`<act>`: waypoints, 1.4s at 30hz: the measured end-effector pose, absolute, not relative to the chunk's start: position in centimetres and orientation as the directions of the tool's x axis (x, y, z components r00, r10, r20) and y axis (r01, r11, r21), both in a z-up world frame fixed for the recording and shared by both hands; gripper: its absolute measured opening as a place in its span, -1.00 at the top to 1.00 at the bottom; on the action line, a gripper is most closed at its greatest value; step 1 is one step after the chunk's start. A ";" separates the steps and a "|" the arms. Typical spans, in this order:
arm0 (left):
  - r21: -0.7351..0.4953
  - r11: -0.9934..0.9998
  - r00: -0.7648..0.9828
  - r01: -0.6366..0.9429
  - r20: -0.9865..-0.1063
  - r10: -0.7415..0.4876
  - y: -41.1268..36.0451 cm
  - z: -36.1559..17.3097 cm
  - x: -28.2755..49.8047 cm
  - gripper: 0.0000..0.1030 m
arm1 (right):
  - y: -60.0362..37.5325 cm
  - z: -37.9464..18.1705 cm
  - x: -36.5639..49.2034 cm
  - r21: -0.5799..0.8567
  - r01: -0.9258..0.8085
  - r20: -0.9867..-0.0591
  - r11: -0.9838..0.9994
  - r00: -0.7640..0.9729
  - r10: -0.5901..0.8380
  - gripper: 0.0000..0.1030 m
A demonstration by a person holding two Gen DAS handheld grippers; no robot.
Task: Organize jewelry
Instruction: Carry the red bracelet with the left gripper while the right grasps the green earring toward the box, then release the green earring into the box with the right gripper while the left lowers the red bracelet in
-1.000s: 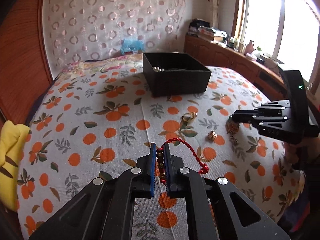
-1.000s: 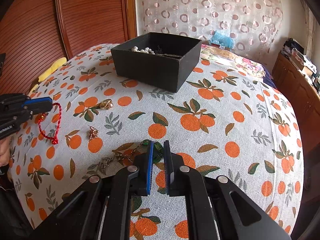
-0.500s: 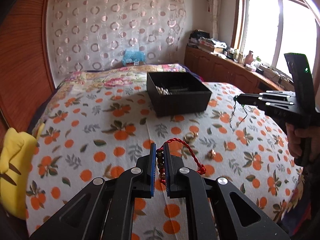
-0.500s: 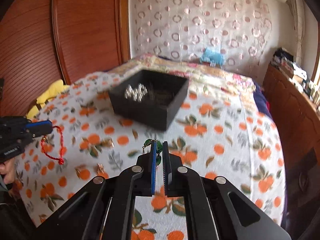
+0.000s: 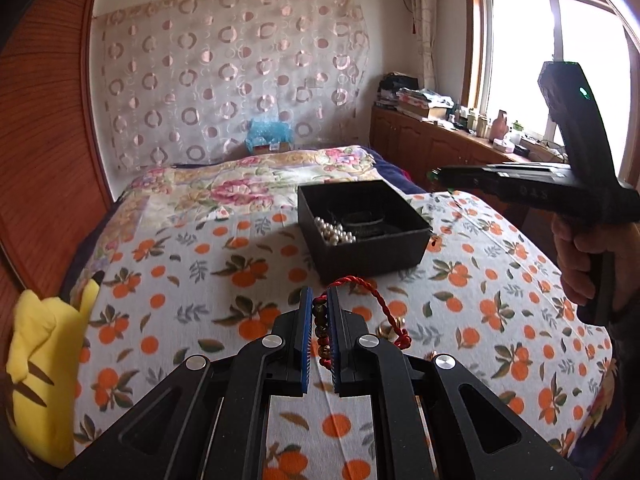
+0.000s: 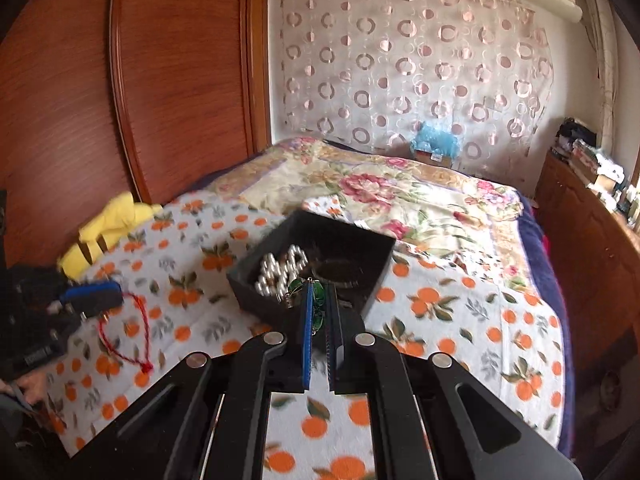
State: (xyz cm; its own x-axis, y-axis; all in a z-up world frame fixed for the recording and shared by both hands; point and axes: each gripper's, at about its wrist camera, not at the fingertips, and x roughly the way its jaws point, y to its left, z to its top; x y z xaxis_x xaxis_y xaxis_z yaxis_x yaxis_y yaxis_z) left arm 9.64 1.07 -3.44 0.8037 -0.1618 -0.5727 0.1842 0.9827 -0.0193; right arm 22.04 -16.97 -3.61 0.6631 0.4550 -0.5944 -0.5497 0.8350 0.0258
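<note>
My left gripper [image 5: 319, 300] is shut on a red cord bracelet with brown beads [image 5: 366, 294], held above the bed in front of the black box [image 5: 362, 226]. My right gripper [image 6: 319, 294] is shut on a green-stone chain necklace [image 6: 318, 290], lifted just before the box [image 6: 312, 264]. The box holds white pearls [image 5: 334, 232] and a dark bangle [image 5: 364, 220]. The right gripper also shows in the left wrist view [image 5: 434, 175], level with the box's far right corner. The left gripper with the red bracelet shows at the left of the right wrist view [image 6: 116, 294].
The bed wears an orange-print cloth [image 5: 200, 280]. A gold ring [image 5: 386, 330] lies on it near the left gripper. A yellow plush [image 5: 44, 360] sits at the left edge. A wooden headboard [image 6: 160, 100] stands left; a wooden cabinet [image 5: 440, 148] under the window stands right.
Both grippers have lifted off the cloth and moved toward the black box, each carrying its piece. The right gripper now stands near the box's rim.
</note>
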 end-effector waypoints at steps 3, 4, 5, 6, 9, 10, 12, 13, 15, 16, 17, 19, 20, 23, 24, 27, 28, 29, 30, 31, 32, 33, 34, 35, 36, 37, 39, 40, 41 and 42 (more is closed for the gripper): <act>-0.005 0.982 0.807 0.187 -0.569 -0.157 0.7 -3.1 10.4 0.88 | -16.9 -3.0 23.5 0.071 -0.543 -0.583 0.837 0.658 0.477 0.87; -0.003 0.982 0.808 0.187 -0.569 -0.156 0.7 -3.0 10.6 0.88 | -16.7 -2.8 23.9 0.075 -0.538 -0.578 0.839 0.662 0.476 0.87; -0.001 0.982 0.808 0.188 -0.568 -0.155 0.6 -2.9 10.9 0.88 | -16.6 -2.6 24.3 0.084 -0.537 -0.577 0.840 0.661 0.480 0.87; 0.002 0.982 0.809 0.188 -0.567 -0.153 0.6 -2.7 11.3 0.88 | -16.6 -2.5 24.7 0.092 -0.534 -0.575 0.840 0.660 0.483 0.87; 0.005 0.982 0.812 0.186 -0.565 -0.151 0.5 -2.4 11.9 0.88 | -16.3 -2.3 25.8 0.101 -0.526 -0.578 0.845 0.660 0.480 0.87; 0.005 0.983 0.812 0.185 -0.564 -0.150 0.4 -2.3 12.3 0.88 | -16.1 -2.3 26.2 0.099 -0.521 -0.581 0.848 0.661 0.475 0.87; 0.010 0.983 0.813 0.183 -0.564 -0.146 0.2 -2.2 12.9 0.88 | -15.9 -2.5 26.9 0.096 -0.514 -0.591 0.852 0.659 0.464 0.87; 0.013 0.983 0.813 0.182 -0.564 -0.143 0.2 -2.1 13.0 0.88 | -15.7 -2.7 27.2 0.094 -0.511 -0.596 0.854 0.659 0.460 0.87; 0.019 0.984 0.814 0.179 -0.565 -0.137 0.1 -2.0 13.6 0.88 | -15.5 -3.1 27.8 0.093 -0.511 -0.612 0.855 0.648 0.454 0.87; 0.022 0.984 0.814 0.179 -0.565 -0.135 0.0 -2.0 13.9 0.88 | -15.5 -3.5 27.9 0.091 -0.510 -0.618 0.856 0.645 0.450 0.86; 0.025 0.984 0.813 0.177 -0.567 -0.132 -0.1 -2.0 14.2 0.88 | -15.5 -3.8 28.1 0.089 -0.507 -0.625 0.857 0.642 0.444 0.84; 0.028 0.984 0.811 0.177 -0.570 -0.129 -0.3 -2.1 14.9 0.88 | -15.4 -4.5 28.4 0.100 -0.506 -0.638 0.857 0.628 0.445 0.81; 0.028 0.984 0.810 0.176 -0.573 -0.129 -0.3 -2.2 15.1 0.88 | -15.5 -4.9 28.6 0.123 -0.514 -0.648 0.849 0.607 0.461 0.80; 0.026 0.985 0.804 0.173 -0.581 -0.126 -0.5 -2.3 16.3 0.88 | -15.6 -5.8 29.0 0.149 -0.518 -0.667 0.842 0.576 0.472 0.80; 0.026 0.985 0.803 0.171 -0.582 -0.124 -0.6 -2.4 16.6 0.88 | -15.6 -6.0 29.0 0.152 -0.521 -0.671 0.840 0.569 0.475 0.80; 0.026 0.986 0.802 0.164 -0.586 -0.118 -0.6 -2.4 17.4 0.87 | -15.4 -6.6 28.9 0.151 -0.531 -0.685 0.834 0.552 0.476 0.79; 0.031 0.986 0.802 0.162 -0.586 -0.114 -0.7 -2.4 17.8 0.88 | -15.4 -6.7 28.8 0.141 -0.535 -0.690 0.833 0.551 0.470 0.79; 0.034 0.986 0.802 0.160 -0.587 -0.110 -0.8 -2.4 18.0 0.88 | -15.4 -6.8 28.7 0.134 -0.537 -0.692 0.833 0.551 0.467 0.79; 0.036 0.987 0.802 0.160 -0.588 -0.108 -0.8 -2.4 18.1 0.88 | -15.5 -6.8 28.7 0.131 -0.539 -0.693 0.832 0.550 0.466 0.79; 0.039 0.987 0.801 0.158 -0.590 -0.105 -0.9 -2.5 18.4 0.88 | -15.5 -6.9 28.6 0.129 -0.540 -0.695 0.832 0.549 0.464 0.79; 0.041 0.987 0.800 0.156 -0.591 -0.103 -1.0 -2.5 18.6 0.88 | -15.6 -7.0 28.5 0.129 -0.540 -0.696 0.832 0.548 0.464 0.79; 0.040 0.987 0.800 0.154 -0.592 -0.101 -1.0 -2.6 18.8 0.88 | -15.8 -7.1 28.5 0.132 -0.540 -0.696 0.831 0.547 0.466 0.79; 0.036 0.988 0.799 0.153 -0.592 -0.102 -1.0 -2.7 18.9 0.88 | -16.0 -7.1 28.5 0.134 -0.540 -0.696 0.831 0.546 0.467 0.79; 0.034 0.988 0.799 0.152 -0.593 -0.102 -1.1 -2.8 19.1 0.88 | -16.2 -7.1 28.5 0.135 -0.540 -0.696 0.831 0.545 0.467 0.79; 0.035 0.988 0.799 0.151 -0.593 -0.101 -1.2 -2.8 19.2 0.88 | -16.5 -7.1 28.3 0.134 -0.539 -0.696 0.831 0.546 0.467 0.79; 0.035 0.988 0.798 0.151 -0.594 -0.101 -1.2 -2.8 19.2 0.87 | -16.8 -7.1 28.1 0.131 -0.539 -0.695 0.832 0.549 0.465 0.79; 0.032 0.988 0.796 0.150 -0.597 -0.101 -1.4 -3.0 19.6 0.88 | -17.3 -7.2 27.6 0.127 -0.539 -0.693 0.833 0.552 0.463 0.79; 0.030 0.988 0.795 0.148 -0.598 -0.101 -1.5 -3.1 19.8 0.88 | -17.5 -7.3 27.4 0.126 -0.537 -0.692 0.834 0.554 0.462 0.79; 0.027 0.989 0.795 0.148 -0.598 -0.103 -1.6 -3.1 20.1 0.88 | -17.7 -7.4 27.1 0.125 -0.535 -0.692 0.836 0.557 0.460 0.79; 0.023 0.989 0.795 0.148 -0.598 -0.104 -1.7 -3.1 20.3 0.88 | -18.0 -7.5 26.9 0.123 -0.533 -0.691 0.837 0.560 0.458 0.79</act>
